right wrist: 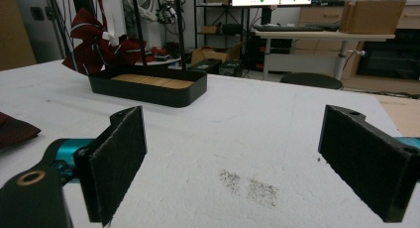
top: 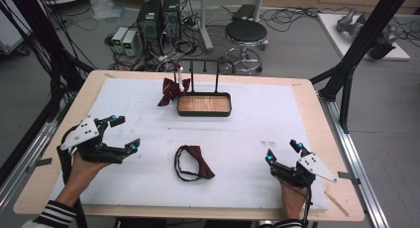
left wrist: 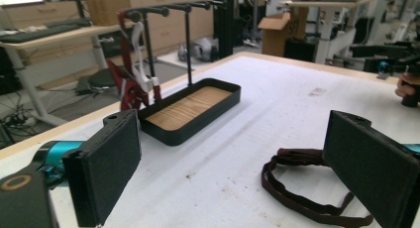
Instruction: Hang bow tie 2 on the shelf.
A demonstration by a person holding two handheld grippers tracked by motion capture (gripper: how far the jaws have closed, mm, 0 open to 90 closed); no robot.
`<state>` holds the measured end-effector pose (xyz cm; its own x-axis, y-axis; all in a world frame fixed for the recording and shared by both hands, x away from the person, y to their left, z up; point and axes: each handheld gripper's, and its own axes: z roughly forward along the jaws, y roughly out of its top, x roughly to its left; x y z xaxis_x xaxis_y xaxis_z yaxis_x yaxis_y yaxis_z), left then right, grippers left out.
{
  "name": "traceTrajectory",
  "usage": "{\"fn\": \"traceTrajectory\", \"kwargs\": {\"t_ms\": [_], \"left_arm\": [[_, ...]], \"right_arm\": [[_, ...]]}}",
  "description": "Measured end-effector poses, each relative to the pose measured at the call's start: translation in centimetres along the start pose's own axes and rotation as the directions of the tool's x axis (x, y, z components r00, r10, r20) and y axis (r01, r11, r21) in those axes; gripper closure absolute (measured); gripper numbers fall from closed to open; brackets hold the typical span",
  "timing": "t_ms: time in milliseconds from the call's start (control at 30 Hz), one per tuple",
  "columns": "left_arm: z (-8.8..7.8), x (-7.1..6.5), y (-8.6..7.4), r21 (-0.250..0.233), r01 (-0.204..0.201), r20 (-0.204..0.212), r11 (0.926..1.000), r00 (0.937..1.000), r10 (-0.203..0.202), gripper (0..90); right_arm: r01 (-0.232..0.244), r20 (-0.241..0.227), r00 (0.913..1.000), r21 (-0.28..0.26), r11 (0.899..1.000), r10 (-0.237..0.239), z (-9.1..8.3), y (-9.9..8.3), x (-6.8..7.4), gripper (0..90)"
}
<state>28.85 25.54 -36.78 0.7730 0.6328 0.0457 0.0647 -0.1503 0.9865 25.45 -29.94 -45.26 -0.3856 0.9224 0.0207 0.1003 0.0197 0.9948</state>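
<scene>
Work in hand: hanging bow ties on the rack (top: pixel 204 74), judged from the layout.
Rack: stands at 12 o'clock on the white mat (top: pixel 277 119), posts rising from a black tray (top: pixel 204 104) with a wooden floor. The tray holds nothing.
Hung tie (top: pixel 171 90): dark red bow, at the rack's left end, about 11 o'clock from the mat's centre. It hangs beside the tray's left edge, with a white strap above it in the left gripper view. Judged as done.
Loose tie (top: pixel 194 163): dark red bow with a looped dark strap, flat on the mat near 6 o'clock, well apart from the rack. Judged as still to be hung.
Left gripper (top: pixel 124 134): at 8 o'clock, raised off the mat, jaws spread wide, nothing between them. The loose tie's strap (left wrist: pixel 302 186) lies just past the right-hand jaw in its own view, not touched.
Right gripper (top: pixel 285 152): at 4 o'clock, low over the mat, jaws spread wide and empty. Bare mat with a grey smudge (right wrist: pixel 247 186) lies ahead of it.
Progress: about halfway by count of visible ties; one on the rack, one on the mat. No tie is in a grip.
Remaining: pick up the loose tie, carry it to 12 o'clock, loop its strap over a free peg (left wrist: pixel 190 7).
Nearest tool: the left gripper lies closer to the loose tie than the right one does.
Caution: the strap is limp and may snag on a post or slip off a pad.
</scene>
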Motion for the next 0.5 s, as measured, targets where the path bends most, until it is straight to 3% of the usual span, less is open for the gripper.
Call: {"fn": "traceTrajectory", "kwargs": {"t_ms": [200,300,500], "left_arm": [[1.7,-0.2,0.9,0.062,-0.031,0.064,0.9976,0.9976,0.027,8.6],[2.4,-0.4,1.4,0.070,-0.057,0.091,0.9959,0.9946,0.050,8.6],[4.0,-0.8,2.0,0.101,-0.070,0.145,0.9925,0.9879,0.055,8.6]], "right_arm": [[0.005,0.002,1.0000,-0.004,1.000,-0.005,0.0,0.0,-0.1,10.5],[0.000,0.002,1.0000,-0.002,1.000,0.000,0.0,0.0,-0.1,10.5],[0.001,0.002,1.0000,-0.003,1.000,-0.001,0.0,0.0,-0.1,10.5]]}}
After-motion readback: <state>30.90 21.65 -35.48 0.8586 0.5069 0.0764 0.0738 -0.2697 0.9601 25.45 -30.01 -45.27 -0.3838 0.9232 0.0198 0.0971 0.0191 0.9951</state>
